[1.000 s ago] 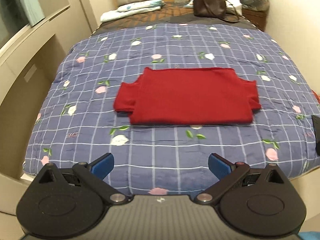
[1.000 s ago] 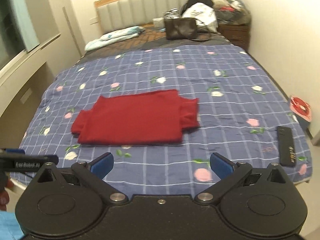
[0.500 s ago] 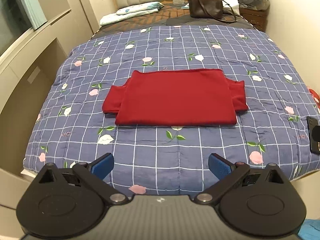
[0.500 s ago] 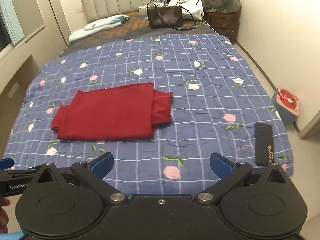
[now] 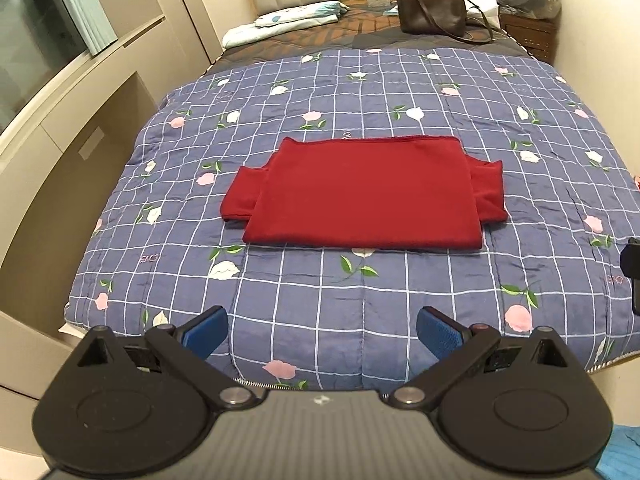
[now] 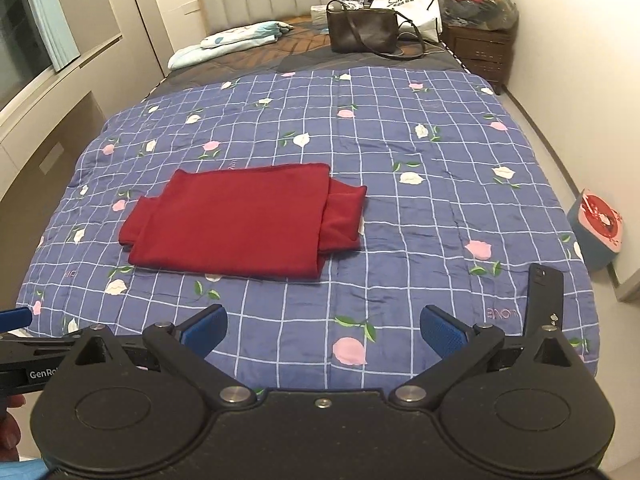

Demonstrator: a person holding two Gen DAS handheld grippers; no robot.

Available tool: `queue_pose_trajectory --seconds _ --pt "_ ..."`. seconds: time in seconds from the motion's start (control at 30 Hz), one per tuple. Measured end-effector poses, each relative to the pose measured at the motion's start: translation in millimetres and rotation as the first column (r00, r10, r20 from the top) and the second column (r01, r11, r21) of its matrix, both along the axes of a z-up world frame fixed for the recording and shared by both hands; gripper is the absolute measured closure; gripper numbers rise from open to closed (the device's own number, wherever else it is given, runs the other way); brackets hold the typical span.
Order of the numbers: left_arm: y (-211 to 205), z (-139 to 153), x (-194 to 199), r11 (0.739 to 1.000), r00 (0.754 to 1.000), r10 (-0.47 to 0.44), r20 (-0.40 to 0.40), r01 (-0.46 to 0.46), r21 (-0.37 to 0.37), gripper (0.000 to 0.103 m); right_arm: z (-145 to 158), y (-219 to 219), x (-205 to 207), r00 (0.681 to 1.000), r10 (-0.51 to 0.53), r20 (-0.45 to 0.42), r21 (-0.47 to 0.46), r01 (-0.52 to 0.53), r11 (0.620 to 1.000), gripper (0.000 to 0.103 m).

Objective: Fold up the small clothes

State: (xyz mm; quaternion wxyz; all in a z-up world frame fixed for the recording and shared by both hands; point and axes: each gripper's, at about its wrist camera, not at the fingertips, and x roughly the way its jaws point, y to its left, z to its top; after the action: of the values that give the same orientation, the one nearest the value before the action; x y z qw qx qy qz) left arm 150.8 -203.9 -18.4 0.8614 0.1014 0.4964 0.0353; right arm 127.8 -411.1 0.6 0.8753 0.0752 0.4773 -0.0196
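Left wrist view: red garment [image 5: 364, 196] lay flat on the checked floral quilt [image 5: 360, 300], mid-bed, at 12 o'clock from the left gripper [image 5: 322, 330]. Body folded into a neat rectangle; a sleeve stub poked out at each end, at 9 and 3 o'clock of the cloth. Left gripper's blue pads stood wide apart, holding nothing, over the quilt's near edge, well apart from the garment.

Right wrist view: right gripper [image 6: 323, 330] likewise spread and empty; garment sat at about 11 o'clock from it. Black phone [image 6: 544, 300] lay on the quilt at 3 o'clock, near the right pad.

Change over the last second: both cameras drew back and rose, so the garment shrank in view and more of the bed showed. Cloth itself kept the same shape and spot.

Judgement: hands-off, backing-away posture suggests this fold is finished or nearly so. The protruding sleeve ends may want tucking.
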Motion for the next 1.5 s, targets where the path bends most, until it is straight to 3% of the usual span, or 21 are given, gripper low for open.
queue_pose_trajectory --seconds 0.43,1.0,1.23,1.5 --pt "2 -8 7 0.999 0.998 0.037 -0.041 -0.036 0.016 0.001 -6 16 8 0.993 0.114 -0.036 -0.056 -0.116 0.992 0.001" --pt "15 -17 27 0.998 0.995 0.048 -0.086 -0.045 0.045 0.001 -17 23 37 0.99 0.116 -0.081 -0.036 -0.12 0.992 0.001" --pt "35 -34 57 0.999 0.99 0.035 -0.135 -0.031 0.025 0.001 -31 40 70 0.988 0.092 -0.126 -0.033 -0.097 0.995 0.001" --pt "77 -52 130 1.0 0.983 -0.014 -0.181 0.012 -0.01 0.001 -52 76 132 0.981 0.032 -0.19 -0.045 -0.041 0.998 0.001"
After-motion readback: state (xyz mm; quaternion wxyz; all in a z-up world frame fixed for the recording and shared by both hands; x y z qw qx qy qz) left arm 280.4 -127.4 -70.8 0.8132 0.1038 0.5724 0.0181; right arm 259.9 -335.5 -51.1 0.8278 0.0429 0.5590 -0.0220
